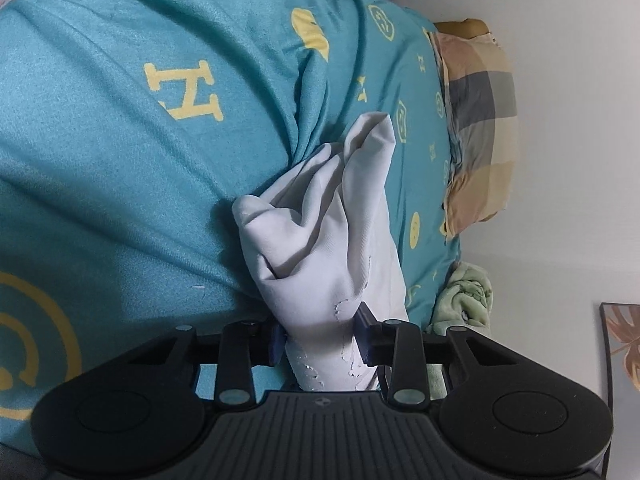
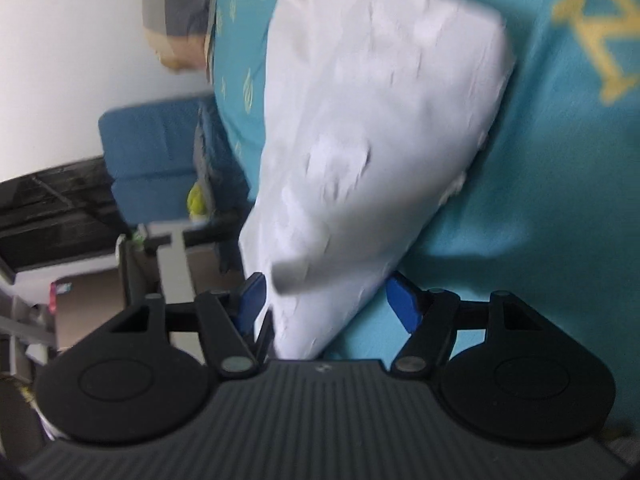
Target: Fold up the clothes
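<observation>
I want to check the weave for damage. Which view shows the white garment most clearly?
The left wrist view: the white garment is sharp there, with folds and frayed stitching visible between the pads of the left hand-held gripper. The right wrist view shows it larger, but motion-blurred.

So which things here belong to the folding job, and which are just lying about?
In the job:
white garment
left gripper, pinching it
right gripper, jaws apart around it
teal bedspread underneath

Lying about:
checked pillow
green cloth
blue cushion
</observation>
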